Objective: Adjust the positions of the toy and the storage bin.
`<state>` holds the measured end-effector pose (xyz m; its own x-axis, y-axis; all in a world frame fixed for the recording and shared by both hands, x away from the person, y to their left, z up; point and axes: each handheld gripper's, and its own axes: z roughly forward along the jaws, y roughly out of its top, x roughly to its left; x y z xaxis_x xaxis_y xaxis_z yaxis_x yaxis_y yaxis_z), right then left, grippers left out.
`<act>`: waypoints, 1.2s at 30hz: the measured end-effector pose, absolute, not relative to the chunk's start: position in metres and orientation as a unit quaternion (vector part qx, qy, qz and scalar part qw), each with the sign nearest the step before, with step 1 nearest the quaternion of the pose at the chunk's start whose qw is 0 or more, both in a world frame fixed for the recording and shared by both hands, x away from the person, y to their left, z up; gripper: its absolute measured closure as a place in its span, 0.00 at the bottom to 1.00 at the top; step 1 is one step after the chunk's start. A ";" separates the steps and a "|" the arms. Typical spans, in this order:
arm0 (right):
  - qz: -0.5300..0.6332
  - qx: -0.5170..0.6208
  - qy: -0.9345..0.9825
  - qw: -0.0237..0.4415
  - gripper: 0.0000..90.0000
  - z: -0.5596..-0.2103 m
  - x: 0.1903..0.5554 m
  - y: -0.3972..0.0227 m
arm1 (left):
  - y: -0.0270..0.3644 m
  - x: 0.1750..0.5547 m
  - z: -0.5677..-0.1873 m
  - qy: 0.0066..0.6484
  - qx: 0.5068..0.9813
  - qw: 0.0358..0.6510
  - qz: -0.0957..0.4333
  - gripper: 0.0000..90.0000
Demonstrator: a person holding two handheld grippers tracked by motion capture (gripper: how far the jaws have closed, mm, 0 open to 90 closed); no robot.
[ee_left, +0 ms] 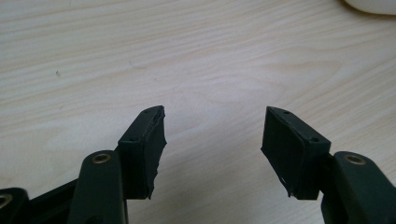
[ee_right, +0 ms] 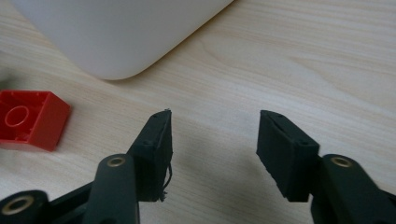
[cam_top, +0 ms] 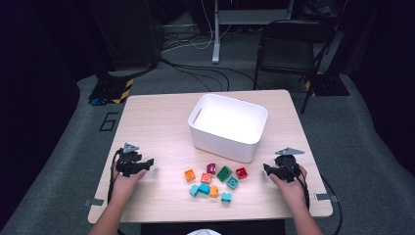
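Several small coloured bricks lie in a loose cluster on the wooden table near its front edge, among them an orange brick, a green brick and a red brick. Behind them stands a white bin. My left gripper rests low over bare wood left of the cluster; its jaws stand open with nothing between them. My right gripper sits right of the cluster, and it is open over bare wood. The red brick lies upside down to its left, below the bin.
A dark folding chair and cables on the floor lie beyond the table's far edge. A corner of the white bin shows at the top right of the left gripper view. Bare wood lies between each gripper and the bricks.
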<state>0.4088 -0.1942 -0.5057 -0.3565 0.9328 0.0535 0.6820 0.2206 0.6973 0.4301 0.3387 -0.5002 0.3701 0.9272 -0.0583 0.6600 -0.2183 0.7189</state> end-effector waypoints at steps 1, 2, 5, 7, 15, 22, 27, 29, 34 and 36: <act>0.325 0.535 0.755 0.194 0.47 -0.504 0.409 -0.194 | 0.337 0.431 -0.498 0.522 0.759 0.336 0.198 0.43; 0.323 0.536 0.755 0.195 0.47 -0.502 0.409 -0.195 | 0.335 0.432 -0.496 0.521 0.757 0.341 0.199 0.44; 0.323 0.535 0.751 0.211 0.49 -0.493 0.406 -0.194 | 0.331 0.437 -0.489 0.512 0.762 0.344 0.197 0.45; 0.323 0.533 0.750 0.222 0.50 -0.488 0.404 -0.194 | 0.327 0.440 -0.485 0.509 0.762 0.352 0.194 0.45; 0.332 0.533 0.747 0.218 0.52 -0.476 0.403 -0.192 | 0.313 0.451 -0.466 0.493 0.770 0.364 0.177 0.49; 0.343 0.530 0.745 0.216 0.50 -0.463 0.407 -0.184 | 0.298 0.464 -0.444 0.473 0.779 0.378 0.163 0.52; 0.345 0.518 0.751 0.219 0.51 -0.449 0.411 -0.177 | 0.284 0.472 -0.425 0.457 0.782 0.392 0.161 0.52; 0.348 0.515 0.752 0.219 0.51 -0.442 0.413 -0.174 | 0.279 0.474 -0.419 0.452 0.783 0.395 0.164 0.52; 0.359 0.509 0.748 0.228 0.51 -0.424 0.413 -0.170 | 0.271 0.483 -0.407 0.441 0.786 0.402 0.161 0.51; 0.363 0.506 0.749 0.227 0.50 -0.420 0.414 -0.168 | 0.265 0.490 -0.401 0.438 0.784 0.409 0.159 0.51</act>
<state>0.4142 -0.1682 -0.4205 -0.3853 0.9224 0.0268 0.5917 0.2247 0.7742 0.4898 0.2653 -0.4012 0.5658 0.8173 -0.1088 0.5567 -0.2813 0.7816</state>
